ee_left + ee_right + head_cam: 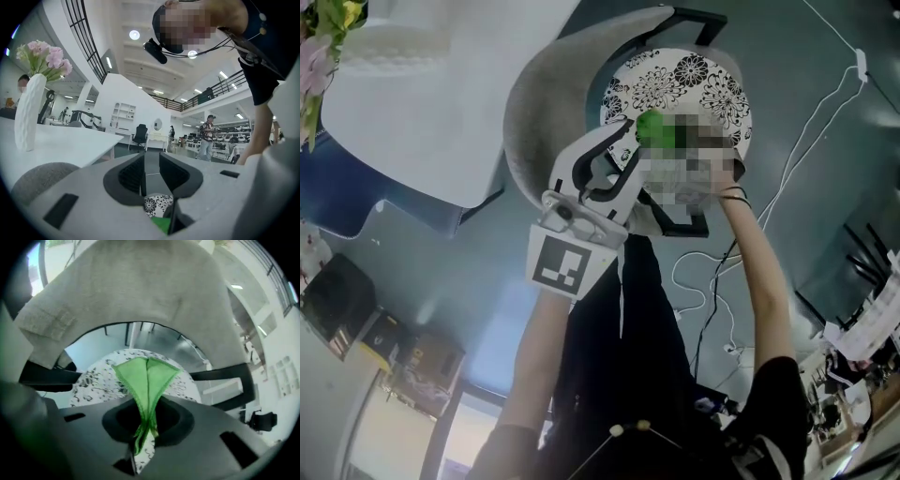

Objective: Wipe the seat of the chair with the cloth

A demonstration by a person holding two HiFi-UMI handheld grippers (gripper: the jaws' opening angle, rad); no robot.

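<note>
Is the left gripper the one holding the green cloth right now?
No, the left gripper has its jaws apart with nothing between them; the green cloth is pinched in the right gripper.

My head camera looks steeply down onto the chair seat (694, 89). The right gripper view faces that seat closely; the left gripper view tilts up toward the ceiling (140, 51), catching a sliver.

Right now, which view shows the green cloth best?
The right gripper view: the cloth fills the middle, pinched in the right gripper, the seat behind it. The head view shows only a small green patch, the left gripper view just a corner at the bottom.
</note>
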